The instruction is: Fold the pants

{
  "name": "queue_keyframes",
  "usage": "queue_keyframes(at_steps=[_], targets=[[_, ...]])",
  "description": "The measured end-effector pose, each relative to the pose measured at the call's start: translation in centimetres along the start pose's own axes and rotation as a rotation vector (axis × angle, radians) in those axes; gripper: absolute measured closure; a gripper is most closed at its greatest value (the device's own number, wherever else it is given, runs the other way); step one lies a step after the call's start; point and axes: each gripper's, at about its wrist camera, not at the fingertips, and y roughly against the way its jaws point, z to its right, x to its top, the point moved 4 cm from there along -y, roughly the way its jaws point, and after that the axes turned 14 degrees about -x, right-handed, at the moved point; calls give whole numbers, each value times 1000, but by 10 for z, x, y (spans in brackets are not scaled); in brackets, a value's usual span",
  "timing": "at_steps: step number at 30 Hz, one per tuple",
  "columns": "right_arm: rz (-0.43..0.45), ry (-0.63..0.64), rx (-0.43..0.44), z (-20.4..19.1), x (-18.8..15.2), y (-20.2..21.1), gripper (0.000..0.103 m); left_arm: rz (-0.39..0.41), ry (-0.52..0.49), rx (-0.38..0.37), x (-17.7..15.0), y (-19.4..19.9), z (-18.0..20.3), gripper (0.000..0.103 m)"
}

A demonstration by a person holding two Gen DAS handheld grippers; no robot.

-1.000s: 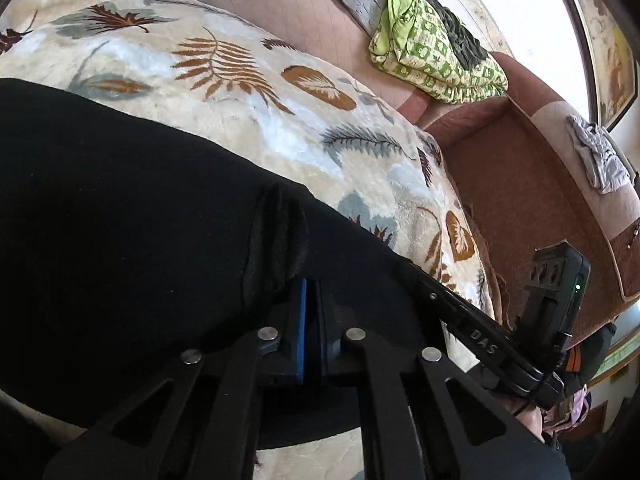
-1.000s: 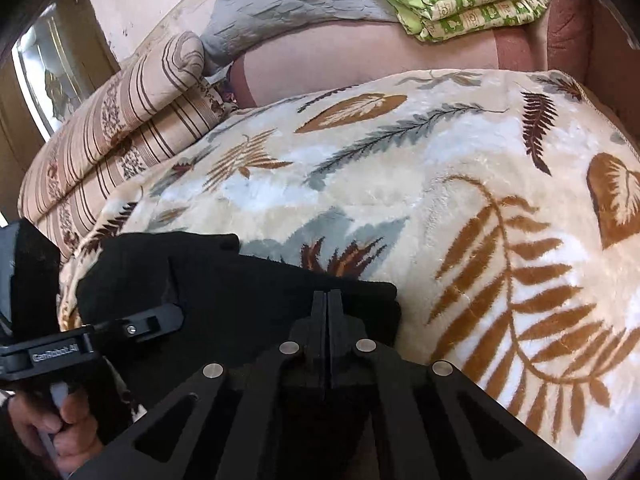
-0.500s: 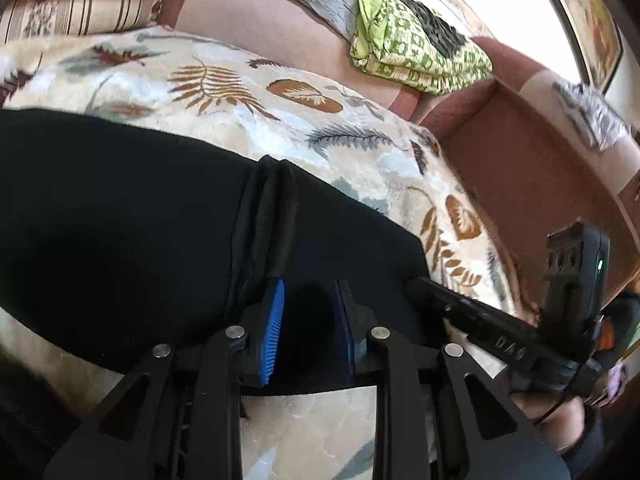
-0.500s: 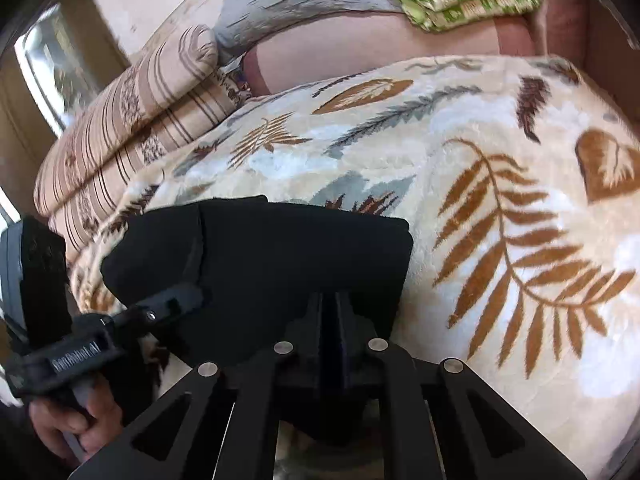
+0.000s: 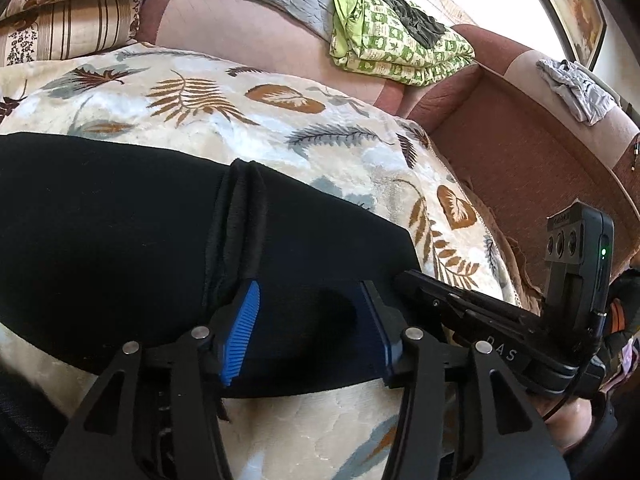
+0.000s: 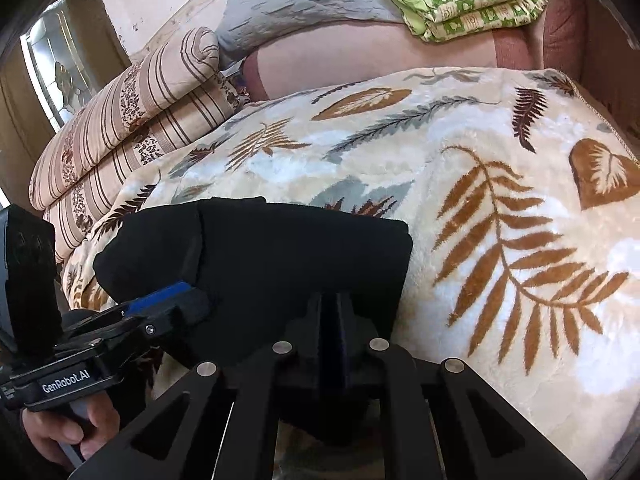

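The black pants [image 5: 120,240] lie flat on a leaf-patterned blanket [image 5: 280,128], with a bunched ridge of cloth [image 5: 240,216] running across them. My left gripper [image 5: 308,320] is open, its blue pads on either side of the near edge of the pants, holding nothing. In the right wrist view the pants [image 6: 280,252] show as a folded black block. My right gripper [image 6: 332,316] is shut on the near edge of the pants. The left gripper [image 6: 168,300] shows at the left there.
A folded green patterned blanket [image 5: 396,44] and a grey quilt [image 6: 296,4] lie on the sofa back. Striped rolled bedding [image 6: 132,128] sits at the left. A brown sofa seat [image 5: 520,160] with a grey cloth [image 5: 576,88] is at the right.
My left gripper has opened and let go of the pants, which now lie flatter on the blanket. My right gripper stays shut on the edge and has pulled back slightly.
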Motion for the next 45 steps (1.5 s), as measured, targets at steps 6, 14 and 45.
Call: queue_keyframes(at_steps=[6,14,45], targets=[[34,40,-41,-5,-1,1,95,2,12,-14,0,0,-1,53],[26,26,-37,-4,-1,1,95,2,15,-20,0,0,-1,51],[15,71,-32,-19,0,4,62,418,495,-160,23,200,-120,7]])
